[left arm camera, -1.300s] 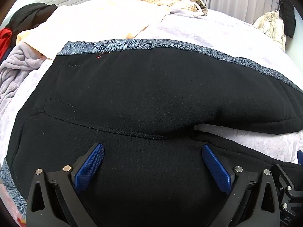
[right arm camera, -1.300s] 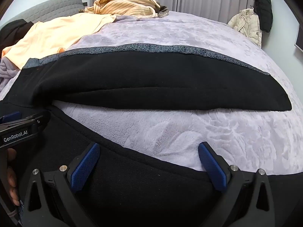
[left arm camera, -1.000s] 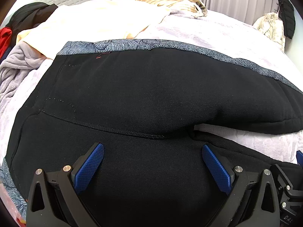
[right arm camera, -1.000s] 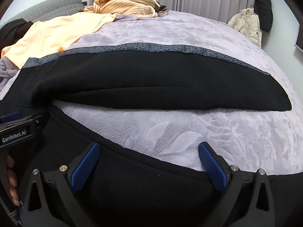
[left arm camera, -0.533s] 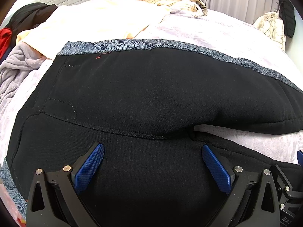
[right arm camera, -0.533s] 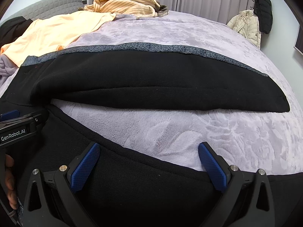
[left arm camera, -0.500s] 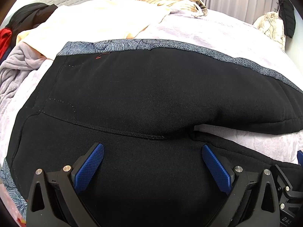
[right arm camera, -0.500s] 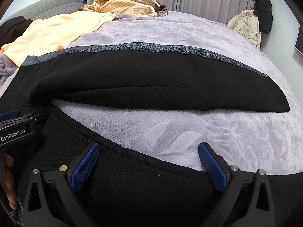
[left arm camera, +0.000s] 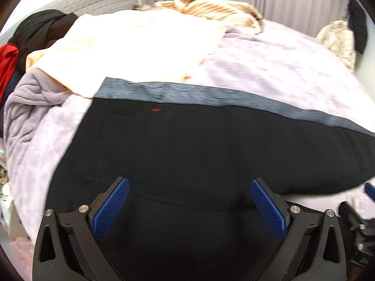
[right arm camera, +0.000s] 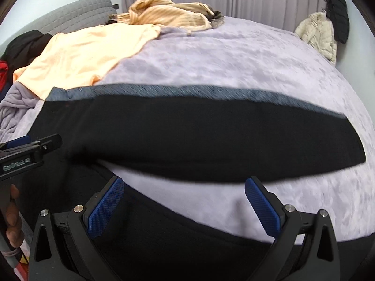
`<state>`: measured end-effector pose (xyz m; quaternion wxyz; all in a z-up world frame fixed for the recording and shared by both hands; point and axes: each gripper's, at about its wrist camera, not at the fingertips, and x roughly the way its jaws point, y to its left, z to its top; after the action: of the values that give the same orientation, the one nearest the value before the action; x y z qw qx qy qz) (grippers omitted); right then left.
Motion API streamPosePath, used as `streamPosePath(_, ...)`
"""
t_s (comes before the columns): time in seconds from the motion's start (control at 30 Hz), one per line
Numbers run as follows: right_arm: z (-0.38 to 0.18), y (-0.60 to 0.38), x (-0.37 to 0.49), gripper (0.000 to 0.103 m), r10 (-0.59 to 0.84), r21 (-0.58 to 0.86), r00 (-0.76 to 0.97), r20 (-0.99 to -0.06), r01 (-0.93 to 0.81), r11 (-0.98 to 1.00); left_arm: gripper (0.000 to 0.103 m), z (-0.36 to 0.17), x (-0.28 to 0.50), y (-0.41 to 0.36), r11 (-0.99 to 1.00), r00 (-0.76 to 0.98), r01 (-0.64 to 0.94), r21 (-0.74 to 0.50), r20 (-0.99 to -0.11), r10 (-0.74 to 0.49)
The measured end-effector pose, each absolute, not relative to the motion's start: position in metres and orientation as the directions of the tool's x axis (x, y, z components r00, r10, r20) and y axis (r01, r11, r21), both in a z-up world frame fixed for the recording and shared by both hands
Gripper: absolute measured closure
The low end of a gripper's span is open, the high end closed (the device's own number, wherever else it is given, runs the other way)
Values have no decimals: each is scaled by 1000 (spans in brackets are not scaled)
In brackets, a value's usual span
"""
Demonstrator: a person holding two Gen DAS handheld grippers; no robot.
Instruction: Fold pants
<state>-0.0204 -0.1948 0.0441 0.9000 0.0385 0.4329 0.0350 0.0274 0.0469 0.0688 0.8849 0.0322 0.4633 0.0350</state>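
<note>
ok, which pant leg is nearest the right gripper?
The near leg, running under the open right gripper. The far leg, with the grey side stripe, lies beyond a strip of lilac blanket.

Single readable mark: pale lettering, blurred, apparently "GenRobot.AI", on side of black plastic left gripper body at left edge of right wrist view. Lettering smeared by motion; last characters hard to make out. Small red stitched mark on black fleece pants near grey-blue patterned side band, left wrist view; too blurred to read as text. No other writing, numbers or signs legible.
</note>
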Motion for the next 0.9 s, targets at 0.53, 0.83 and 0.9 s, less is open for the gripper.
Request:
streamPosePath(0.53,40,-78,137,0,260,10,503,-824,-446,895,0,43,128,99,998,393,-52,21,-919,40)
streamPosePath(0.83,14,-57,192,0,345,45,361,-866,-632,773,0,36,151,107,998,368,-48,-30,-930,-10)
streamPosePath(0.9,3,-54,200,0,363,78,305,-880,-662,745,0,37,154,108,998,360,-49,-35,-933,-14)
